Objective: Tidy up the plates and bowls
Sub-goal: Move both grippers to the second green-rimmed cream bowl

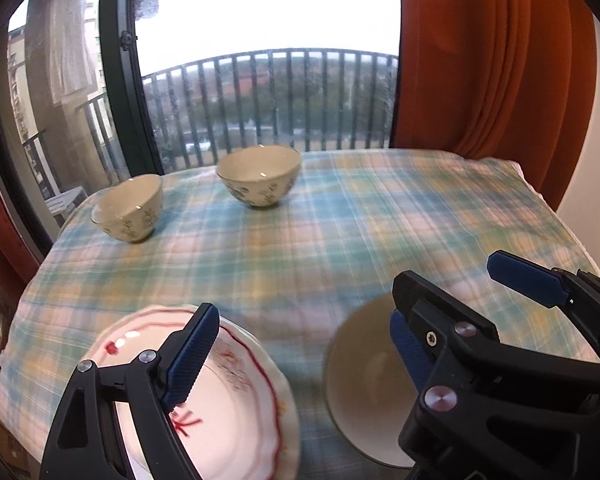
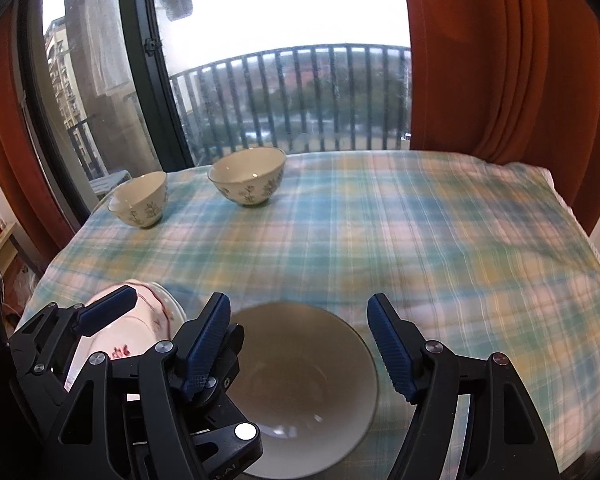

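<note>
While the right gripper (image 2: 298,344) hangs with its jaws spread wide over the plain white bowl (image 2: 300,392), the bowl lies directly below and between its two blue pads, at the near edge of the table (image 2: 440,240), so this hand is clearly the nearer one to it. A round bowl has no long axis, so I judge that any rim point will serve for a grasp. The left gripper (image 1: 400,336) is also open; its left finger stands over the pink plate with red rim (image 1: 236,408), which lies just beside the white bowl, on its left side. Whether the finger touches the plate I cannot tell. Two floral bowls, one smaller (image 1: 128,208) and one larger (image 1: 260,178), stand well apart from both grippers at the far left side near the window (image 1: 260,40). In total: three bowls and one plate.
</note>
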Demonstrator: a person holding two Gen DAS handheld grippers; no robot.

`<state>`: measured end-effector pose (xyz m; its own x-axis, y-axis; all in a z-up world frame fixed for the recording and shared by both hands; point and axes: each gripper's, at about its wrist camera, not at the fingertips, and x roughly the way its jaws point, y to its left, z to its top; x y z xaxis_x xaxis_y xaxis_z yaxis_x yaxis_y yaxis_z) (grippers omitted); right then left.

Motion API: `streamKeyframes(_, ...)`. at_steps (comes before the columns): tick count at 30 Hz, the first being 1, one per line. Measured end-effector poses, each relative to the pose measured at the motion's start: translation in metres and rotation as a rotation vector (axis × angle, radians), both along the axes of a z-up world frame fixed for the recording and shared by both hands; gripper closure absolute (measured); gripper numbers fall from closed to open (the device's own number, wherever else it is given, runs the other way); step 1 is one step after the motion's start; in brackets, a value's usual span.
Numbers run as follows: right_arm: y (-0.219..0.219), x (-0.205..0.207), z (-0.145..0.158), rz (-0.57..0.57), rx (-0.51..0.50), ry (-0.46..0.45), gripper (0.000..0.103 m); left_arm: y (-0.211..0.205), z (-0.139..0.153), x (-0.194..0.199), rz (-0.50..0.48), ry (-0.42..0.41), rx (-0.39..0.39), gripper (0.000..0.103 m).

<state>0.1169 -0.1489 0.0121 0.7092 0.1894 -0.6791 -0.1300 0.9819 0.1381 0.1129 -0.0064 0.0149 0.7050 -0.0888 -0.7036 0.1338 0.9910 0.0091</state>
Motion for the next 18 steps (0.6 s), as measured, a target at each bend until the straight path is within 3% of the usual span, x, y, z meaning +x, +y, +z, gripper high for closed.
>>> streamKeyframes(11,0.043,0.028,0.029,0.035,-0.021,-0.038,0.028,0.044,0.024,0.025,0.062,-0.04,-0.016,0.014)
streamKeyframes(18,0.068,0.05,0.042,0.035,-0.02,-0.047,0.021,0.072,0.036,0.042,0.102,-0.061,-0.017,0.013)
